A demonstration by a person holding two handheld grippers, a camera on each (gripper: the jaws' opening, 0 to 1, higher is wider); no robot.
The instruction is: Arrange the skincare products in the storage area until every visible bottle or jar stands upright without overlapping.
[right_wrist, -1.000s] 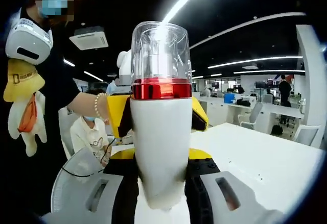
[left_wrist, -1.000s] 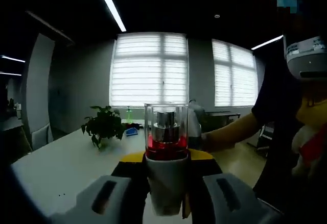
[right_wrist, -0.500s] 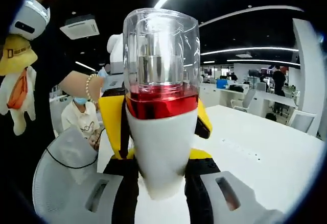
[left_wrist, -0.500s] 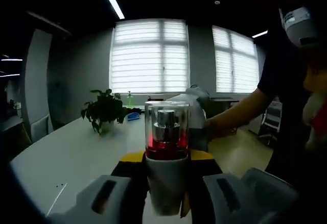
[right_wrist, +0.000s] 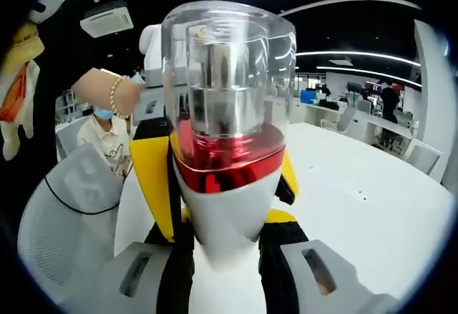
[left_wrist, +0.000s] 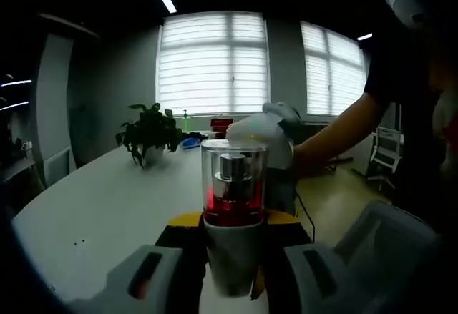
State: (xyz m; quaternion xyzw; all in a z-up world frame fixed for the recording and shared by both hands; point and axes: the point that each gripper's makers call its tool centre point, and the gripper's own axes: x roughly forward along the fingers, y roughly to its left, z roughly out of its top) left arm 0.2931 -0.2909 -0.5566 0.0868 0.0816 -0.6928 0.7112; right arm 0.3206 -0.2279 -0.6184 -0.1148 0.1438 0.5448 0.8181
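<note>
Largest change: the office background in the left gripper view now sits higher than it did a second ago, and the white table point(left_wrist: 93, 207) fills more of the lower field. This indicates a camera lowered or pitched down toward the surface, not a shift of the furniture; the potted plant point(left_wrist: 149, 134) stands at the far end of the table as before. In the right gripper view, the bottle point(right_wrist: 229, 207) has grown larger and its clear cap point(right_wrist: 225, 71) now leans toward the lens. The red band point(right_wrist: 225, 167), earlier a level stripe, now appears as a curved ellipse. In the left gripper view, the same bottle point(left_wrist: 232, 246) has kept its size and place between the jaws through all three pictures. The left gripper point(left_wrist: 232, 285) is therefore judged to be clamped on the bottle. The grip state of the right gripper point(right_wrist: 227, 285) cannot be determined: the bottle base sits between its jaws, but contact is not visible. The bottle is carried in the air above the table, roughly upright in the left gripper view. Judgement: it is being brought down for placement and has not yet been set standing.
</note>
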